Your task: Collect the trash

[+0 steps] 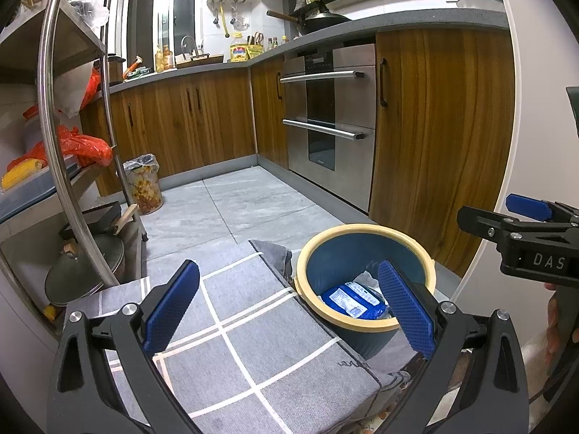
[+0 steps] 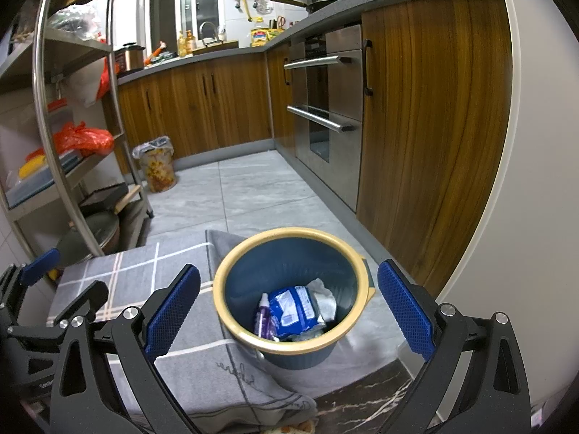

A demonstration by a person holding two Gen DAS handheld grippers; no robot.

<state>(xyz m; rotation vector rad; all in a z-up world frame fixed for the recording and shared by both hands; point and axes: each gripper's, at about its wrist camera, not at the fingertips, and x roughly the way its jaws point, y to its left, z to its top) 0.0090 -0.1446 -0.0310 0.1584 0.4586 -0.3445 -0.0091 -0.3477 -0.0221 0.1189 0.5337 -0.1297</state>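
Right wrist view first: my right gripper [image 2: 288, 307] hangs above the bin [image 2: 289, 356] with its 2 blue pads [image 2: 405, 311] spread wide and nothing between them. At the bin's bottom I see a blue-and-white packet [image 2: 295, 309], a purple bottle [image 2: 263, 316] touching its left side, and crumpled white paper [image 2: 324, 298] behind it. The bin is dark blue with a cream rim and stands on the floor, its left side against a grey checked cloth [image 2: 188, 365] that lies rumpled at the near edge. At the left border of this view I see part of my left gripper [image 2: 39, 271].

From the left wrist view, the left gripper [image 1: 288, 307] is also fully spread and empty, held over the cloth [image 1: 253, 343], with the bin [image 1: 362, 340] just right of centre behind its right pad [image 1: 405, 311]. The packet [image 1: 353, 298] shows inside. The right gripper [image 1: 528, 209] comes in from the right edge, with fingers of a hand [image 1: 555, 322] on its handle.

Further off, grey floor tiles [image 2: 253, 188] run to wooden cabinets [image 2: 430, 126] and a steel oven [image 2: 325, 108] on the right. A metal rack [image 2: 72, 108] on the left holds orange bags [image 2: 83, 139], with a pot lid [image 1: 83, 271] at its foot. A 2nd lined bin with a floral print [image 2: 157, 166] stands by the far cabinets. On the counter I see oil bottles [image 1: 239, 50] and a wok [image 1: 318, 20].
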